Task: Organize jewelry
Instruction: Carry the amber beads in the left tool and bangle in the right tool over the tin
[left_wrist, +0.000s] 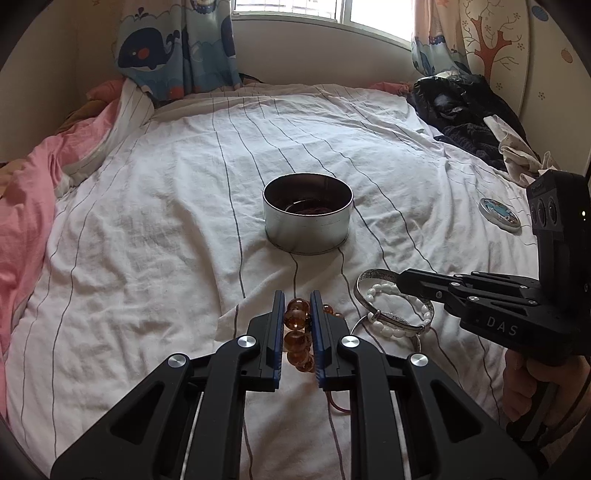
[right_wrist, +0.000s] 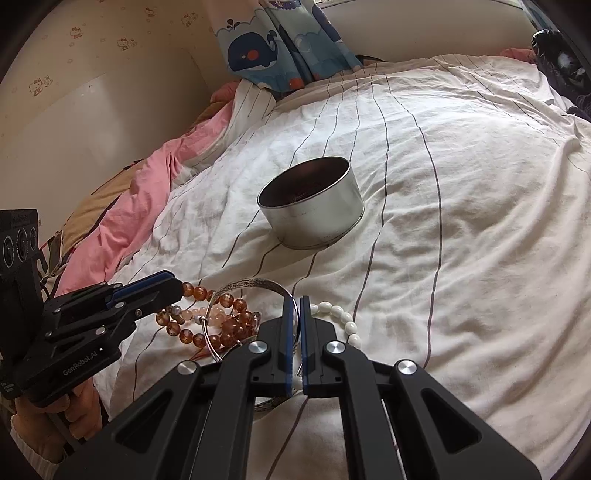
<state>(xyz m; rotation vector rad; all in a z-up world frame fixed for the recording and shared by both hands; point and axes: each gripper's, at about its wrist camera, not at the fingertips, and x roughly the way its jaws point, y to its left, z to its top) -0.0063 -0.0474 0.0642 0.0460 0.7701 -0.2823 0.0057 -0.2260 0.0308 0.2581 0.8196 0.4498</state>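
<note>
Amber bead bracelet (left_wrist: 297, 334) clamped between the blue pads of the left gripper (left_wrist: 297, 299), jaws drawn in narrow around the round beads, more of the strand trailing on the sheet just right of the tips. In the right wrist view, same amber strand (right_wrist: 207, 325) seen lying in a loose tangle with a pale pink bead bracelet (right_wrist: 210, 314). Just right of it, wide silver bangle (left_wrist: 373, 277) pinched by its rim in the right gripper (right_wrist: 296, 301), jaws all but closed on the thin metal band. White bead bracelet (left_wrist: 388, 328) lying across the bangle, and a thin silver ring bangle (left_wrist: 384, 334) beneath, all touching in one small heap near the front of the bed. Farther back, at the middle of the bed, open round metal tin (left_wrist: 307, 214) standing upright, with something dark inside, too dim to make out. Small round lid (left_wrist: 499, 215) lying well apart at the right. White bedsheet with thin dark stripes (left_wrist: 147, 221) under everything; pink quilt (left_wrist: 26, 206) bunched at the left; dark clothes (left_wrist: 458, 107) heaped at the far right; whale-print curtain (left_wrist: 173, 48) by the window at the far side.
</note>
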